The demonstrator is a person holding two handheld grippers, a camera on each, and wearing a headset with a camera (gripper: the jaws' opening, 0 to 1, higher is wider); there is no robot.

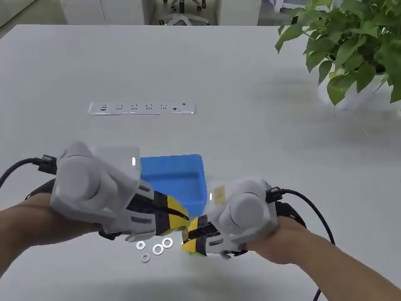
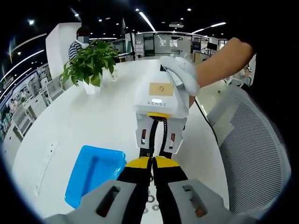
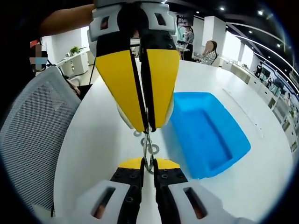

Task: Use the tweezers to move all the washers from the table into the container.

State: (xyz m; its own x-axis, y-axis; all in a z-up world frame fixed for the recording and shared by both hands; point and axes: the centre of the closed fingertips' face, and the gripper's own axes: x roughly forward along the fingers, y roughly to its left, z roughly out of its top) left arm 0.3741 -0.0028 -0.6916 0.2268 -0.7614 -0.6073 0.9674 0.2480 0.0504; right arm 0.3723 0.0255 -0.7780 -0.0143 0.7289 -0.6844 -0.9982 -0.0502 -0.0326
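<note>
Fig. legend, head view: my L gripper (image 1: 182,216) comes in from the left and my R gripper (image 1: 191,241) from the right, yellow tips meeting nose to nose low over the white table (image 1: 263,138). Three washers (image 1: 156,248) lie flat on the table in a loose cluster just below the L tips and just left of the R tips. The blue container (image 1: 175,166) sits on the table right behind both grippers, open side up, near the washers but not touching them. R gripper view: the tweezers (image 3: 147,145) run as a thin metal strip from between the L jaws down to between my R jaws. L jaws are closed to a dark slit on the strip's upper part. R jaws are likewise drawn nearly together, w/ the strip's lower, joined end sitting between the yellow tips. Washers show on the table under the strip, beside the container's near wall. Farther back in the head view: a power strip (image 1: 142,108) lying flat at centre-left and a potted plant (image 1: 351,44) at the far right corner. L gripper view: a mesh chair (image 2: 254,154) stands beside the table edge.
</note>
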